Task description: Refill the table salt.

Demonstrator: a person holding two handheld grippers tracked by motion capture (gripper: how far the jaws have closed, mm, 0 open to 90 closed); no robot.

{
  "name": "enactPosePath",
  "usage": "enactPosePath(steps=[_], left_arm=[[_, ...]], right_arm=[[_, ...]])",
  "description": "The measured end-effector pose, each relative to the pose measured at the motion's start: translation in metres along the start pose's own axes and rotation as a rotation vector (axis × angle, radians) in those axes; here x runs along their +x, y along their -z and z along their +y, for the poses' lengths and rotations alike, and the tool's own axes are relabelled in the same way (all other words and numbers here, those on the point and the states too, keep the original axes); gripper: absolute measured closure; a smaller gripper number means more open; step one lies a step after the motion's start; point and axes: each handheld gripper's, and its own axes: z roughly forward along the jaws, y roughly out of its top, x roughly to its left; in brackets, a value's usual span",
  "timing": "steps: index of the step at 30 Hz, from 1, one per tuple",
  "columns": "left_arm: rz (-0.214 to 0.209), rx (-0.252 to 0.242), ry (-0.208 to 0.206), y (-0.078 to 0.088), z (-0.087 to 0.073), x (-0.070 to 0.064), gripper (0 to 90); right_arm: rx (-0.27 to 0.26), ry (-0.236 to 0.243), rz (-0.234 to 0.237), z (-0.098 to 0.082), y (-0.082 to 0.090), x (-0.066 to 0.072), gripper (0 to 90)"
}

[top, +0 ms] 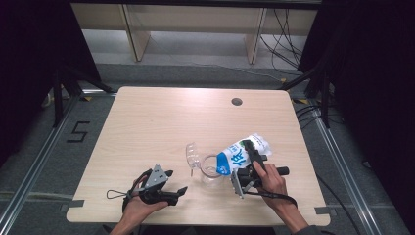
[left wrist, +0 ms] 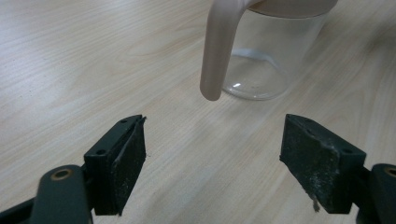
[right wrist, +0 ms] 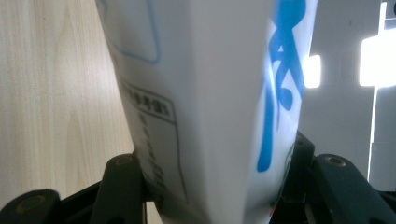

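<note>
A white carton (top: 236, 155) with blue print is tilted, its lower end over the mouth of a clear pitcher (top: 211, 172) near the table's front middle. My right gripper (top: 244, 159) is shut on the carton (right wrist: 205, 93), a jaw pressing each side, right gripper (right wrist: 215, 186). A clear lid (top: 191, 153) lies just left of the pitcher. My left gripper (top: 176, 182) rests open on the table at the front left, nothing between its jaws. In the left gripper view, the left gripper (left wrist: 212, 149) faces the pitcher (left wrist: 266, 60) and its beige handle (left wrist: 217, 51), a short way off.
The wooden table (top: 147, 122) has a round cable hole (top: 237, 102) at its back right. Dark curtains stand on both sides, and cables (top: 313, 115) trail on the floor to the right. A shelf unit (top: 195, 29) stands beyond the table.
</note>
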Motion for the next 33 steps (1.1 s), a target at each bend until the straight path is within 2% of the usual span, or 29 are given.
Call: enactPosePath(steps=[1, 3, 5, 9, 10, 12, 17, 19, 20, 22, 24, 26, 28, 29, 30, 32, 33], left_arm=[[0.000, 0.000, 0.000, 0.0000, 0.0000, 0.0000, 21.8], [0.006, 0.006, -0.023, 0.0003, 0.0005, 0.0021, 21.8], [-0.001, 0.001, 0.003, 0.0003, 0.0000, 0.0000, 21.8], [0.002, -0.002, -0.005, 0.0000, 0.0003, 0.0006, 21.8], [0.000, 0.001, 0.003, 0.0002, 0.0001, 0.0000, 21.8], [-0.001, 0.000, -0.004, 0.0002, 0.0004, 0.0005, 21.8], [0.001, 0.002, -0.001, 0.0003, 0.0003, 0.0001, 21.8], [0.003, 0.004, -0.013, 0.0002, 0.0006, 0.0013, 21.9], [0.003, 0.000, 0.003, 0.0003, 0.0003, 0.0000, 21.8], [0.002, -0.002, 0.003, 0.0002, 0.0003, -0.0002, 21.8], [0.003, 0.004, -0.014, 0.0003, 0.0007, 0.0014, 21.8], [0.001, -0.001, 0.003, 0.0003, 0.0003, -0.0003, 21.8], [0.000, 0.001, -0.002, 0.0002, 0.0005, 0.0003, 21.9], [0.002, 0.004, -0.012, 0.0002, 0.0006, 0.0012, 21.9], [0.002, 0.003, -0.013, 0.0002, 0.0006, 0.0013, 21.9], [0.001, 0.001, 0.000, 0.0003, 0.0003, 0.0000, 21.8], [0.001, 0.001, 0.000, 0.0003, 0.0003, 0.0000, 21.8]], right_arm=[[0.012, -0.040, 0.007, -0.0002, 0.0005, 0.0028, 49.8], [0.008, -0.040, 0.004, -0.0004, 0.0003, 0.0029, 49.9], [0.000, -0.039, -0.001, -0.0006, 0.0002, 0.0032, 50.0], [-0.004, -0.038, -0.002, -0.0003, 0.0002, 0.0030, 50.2], [0.007, -0.031, -0.013, 0.0002, 0.0013, 0.0024, 50.2], [0.012, 0.022, -0.018, 0.0014, 0.0022, -0.0013, 50.3], [0.015, 0.012, -0.020, 0.0006, 0.0024, -0.0013, 50.4], [0.011, 0.030, -0.021, 0.0004, 0.0017, -0.0012, 50.5], [0.012, -0.009, -0.020, -0.0002, 0.0015, 0.0018, 50.5], [0.008, -0.007, -0.021, 0.0000, 0.0017, 0.0012, 50.7], [0.008, -0.008, -0.024, 0.0002, 0.0017, 0.0013, 50.8], [0.013, -0.014, -0.015, 0.0002, 0.0017, 0.0020, 51.0], [0.006, -0.019, -0.014, -0.0003, 0.0011, 0.0019, 51.1], [-0.003, 0.033, -0.021, 0.0004, 0.0004, -0.0017, 51.2], [0.006, -0.023, -0.013, -0.0005, 0.0006, 0.0021, 51.2], [0.005, -0.013, -0.014, -0.0003, 0.0008, 0.0015, 51.2], [-0.001, 0.033, -0.019, 0.0004, 0.0008, -0.0016, 51.3]])
